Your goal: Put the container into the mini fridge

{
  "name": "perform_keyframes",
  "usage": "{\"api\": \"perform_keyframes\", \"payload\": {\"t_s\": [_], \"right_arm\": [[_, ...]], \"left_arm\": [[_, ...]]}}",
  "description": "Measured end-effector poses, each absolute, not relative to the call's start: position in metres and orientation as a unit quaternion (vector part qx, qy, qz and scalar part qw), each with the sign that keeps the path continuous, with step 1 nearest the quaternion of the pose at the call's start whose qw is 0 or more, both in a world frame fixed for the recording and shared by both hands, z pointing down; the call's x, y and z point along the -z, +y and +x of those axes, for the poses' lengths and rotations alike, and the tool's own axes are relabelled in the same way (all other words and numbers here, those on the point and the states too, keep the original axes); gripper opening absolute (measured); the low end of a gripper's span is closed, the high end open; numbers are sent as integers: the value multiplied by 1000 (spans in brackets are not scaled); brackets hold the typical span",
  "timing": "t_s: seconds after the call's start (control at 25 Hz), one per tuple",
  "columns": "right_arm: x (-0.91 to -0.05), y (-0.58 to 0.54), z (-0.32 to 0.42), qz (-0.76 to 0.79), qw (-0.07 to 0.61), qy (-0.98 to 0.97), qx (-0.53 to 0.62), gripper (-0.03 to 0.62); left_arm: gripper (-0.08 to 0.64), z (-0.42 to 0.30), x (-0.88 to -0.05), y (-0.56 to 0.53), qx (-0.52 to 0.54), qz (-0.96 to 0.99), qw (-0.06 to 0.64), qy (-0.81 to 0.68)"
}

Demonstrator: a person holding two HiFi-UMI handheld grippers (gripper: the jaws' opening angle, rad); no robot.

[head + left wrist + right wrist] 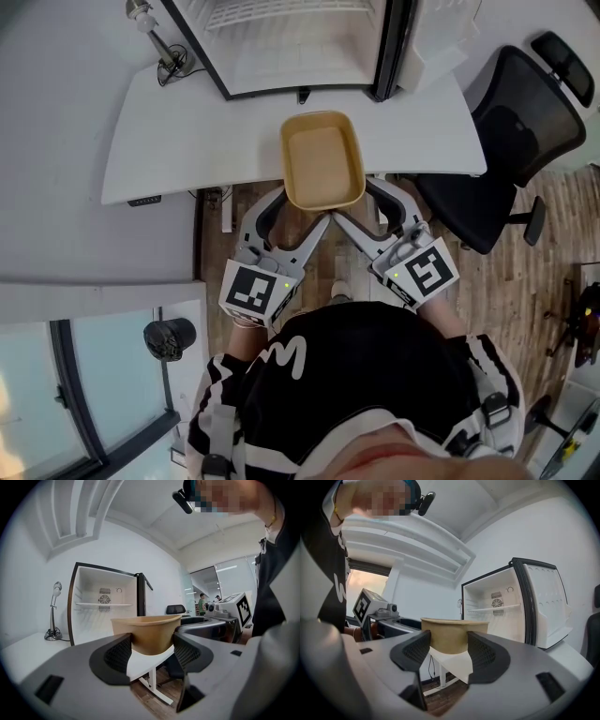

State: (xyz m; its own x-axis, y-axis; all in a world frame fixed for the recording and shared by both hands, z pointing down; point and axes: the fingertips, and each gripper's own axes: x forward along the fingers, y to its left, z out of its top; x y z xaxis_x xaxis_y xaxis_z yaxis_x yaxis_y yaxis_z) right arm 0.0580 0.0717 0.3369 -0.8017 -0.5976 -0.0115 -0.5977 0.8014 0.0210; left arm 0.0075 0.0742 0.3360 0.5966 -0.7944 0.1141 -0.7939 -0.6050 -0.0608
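A tan, empty, rounded-rectangular container (323,164) hangs over the front edge of the white table (187,131), held at its near end from both sides. My left gripper (298,208) is shut on its near-left corner, and my right gripper (361,204) is shut on its near-right corner. In the left gripper view the container (150,632) sits between the dark pads of the left gripper (151,651). The right gripper view shows the container (449,634) pinched in the right gripper (449,651). The mini fridge (300,47) stands open beyond the container, with its white interior and shelf (101,605) visible.
A desk lamp (155,37) stands on the table left of the fridge. The fridge door (553,606) is swung open to the right. A black office chair (516,141) sits at the table's right end. Wooden floor lies below the grippers.
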Motion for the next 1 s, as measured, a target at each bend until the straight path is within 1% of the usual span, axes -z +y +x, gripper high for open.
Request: {"api": "perform_keyframes", "payload": {"t_s": [0.44, 1.0], "right_arm": [[-334, 59, 48, -312, 13, 950, -3, 261], [-341, 55, 56, -305, 9, 952, -2, 261]], "left_arm": [[285, -4, -334, 62, 71, -891, 4, 449], [285, 6, -340, 58, 68, -889, -4, 452]]}}
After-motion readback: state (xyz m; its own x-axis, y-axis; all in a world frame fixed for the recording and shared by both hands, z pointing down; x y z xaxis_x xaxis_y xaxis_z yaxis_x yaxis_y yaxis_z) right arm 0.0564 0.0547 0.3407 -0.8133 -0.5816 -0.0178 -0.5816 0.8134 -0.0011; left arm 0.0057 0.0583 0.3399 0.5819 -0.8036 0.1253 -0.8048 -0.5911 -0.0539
